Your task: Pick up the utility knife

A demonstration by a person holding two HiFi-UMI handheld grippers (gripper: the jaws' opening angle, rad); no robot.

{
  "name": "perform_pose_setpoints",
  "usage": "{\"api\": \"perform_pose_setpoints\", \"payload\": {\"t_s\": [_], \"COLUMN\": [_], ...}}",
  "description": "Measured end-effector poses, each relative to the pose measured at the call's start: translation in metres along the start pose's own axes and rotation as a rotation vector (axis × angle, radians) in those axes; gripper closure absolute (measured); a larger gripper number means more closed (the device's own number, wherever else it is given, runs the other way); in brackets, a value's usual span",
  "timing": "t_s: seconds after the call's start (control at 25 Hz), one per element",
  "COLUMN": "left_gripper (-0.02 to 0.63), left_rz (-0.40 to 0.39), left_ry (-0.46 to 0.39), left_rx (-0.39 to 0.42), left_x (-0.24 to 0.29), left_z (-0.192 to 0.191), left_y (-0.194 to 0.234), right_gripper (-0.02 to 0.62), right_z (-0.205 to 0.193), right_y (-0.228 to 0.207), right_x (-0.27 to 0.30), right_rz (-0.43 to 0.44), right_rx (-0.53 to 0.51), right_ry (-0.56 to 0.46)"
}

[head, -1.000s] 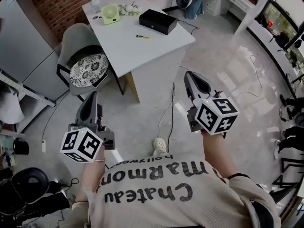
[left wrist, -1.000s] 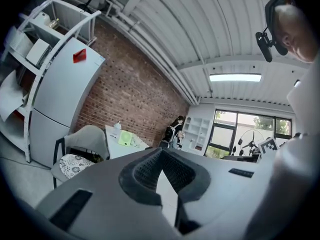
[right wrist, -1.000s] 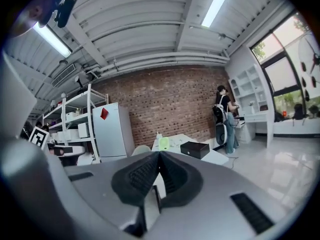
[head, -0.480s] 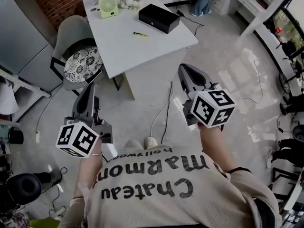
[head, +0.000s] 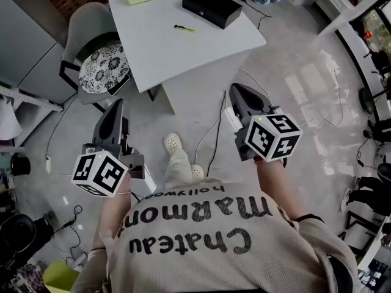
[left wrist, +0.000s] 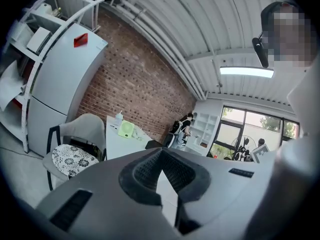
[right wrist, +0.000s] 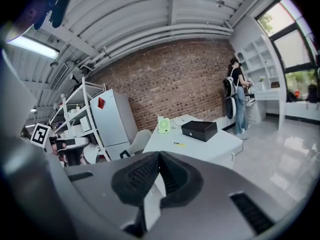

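Utility knife [head: 184,28] lies on the white table [head: 177,60], well beyond the left gripper [head: 116,104] and right gripper [head: 236,90], both closed on nothing, so walk up, open one wide and close it squarely across the handle.

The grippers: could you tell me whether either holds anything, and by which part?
Nothing is held: left gripper and right gripper are shut, empty; the utility knife lies on the table.

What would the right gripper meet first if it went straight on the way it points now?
Probably the near edge of the white table: the shut right gripper aims at it across the floor. Depth is unclear, so it may reach the floor just before the table.
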State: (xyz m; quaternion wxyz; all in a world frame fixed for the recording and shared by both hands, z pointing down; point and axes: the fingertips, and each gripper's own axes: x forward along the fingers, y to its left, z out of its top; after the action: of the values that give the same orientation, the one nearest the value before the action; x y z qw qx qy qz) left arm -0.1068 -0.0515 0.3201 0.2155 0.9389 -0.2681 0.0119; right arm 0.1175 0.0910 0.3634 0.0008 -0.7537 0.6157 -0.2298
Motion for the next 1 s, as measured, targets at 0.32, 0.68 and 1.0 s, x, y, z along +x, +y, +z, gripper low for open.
{"api": "perform_pose_setpoints", "payload": {"t_s": [0.32, 0.68, 1.0], "left_gripper": [0.606, 0.606, 0.606], "left_rz": [-0.033, -0.041, -0.015], "left_ry": [-0.03, -0.085, -0.098], "left_rx": [-0.019, 0.005, -0.018], "left_x": [0.056, 0.127, 0.171], "left_z": [0.037, 0.107, 0.122], "left_y": [0.036, 0.1, 0.156], "right_gripper": [0.592, 0.592, 0.592], "right_z": [0.029, 0.1, 0.08], "right_y": [-0.01, -0.004, -0.013], "right_x": [0.072, 0.173, 0.243], "right_rz": [-0.018, -0.019, -0.008], "right_rx": [-0.004, -0.032, -0.031], "right_ry": [0.009, -0.053, 0.018]}}
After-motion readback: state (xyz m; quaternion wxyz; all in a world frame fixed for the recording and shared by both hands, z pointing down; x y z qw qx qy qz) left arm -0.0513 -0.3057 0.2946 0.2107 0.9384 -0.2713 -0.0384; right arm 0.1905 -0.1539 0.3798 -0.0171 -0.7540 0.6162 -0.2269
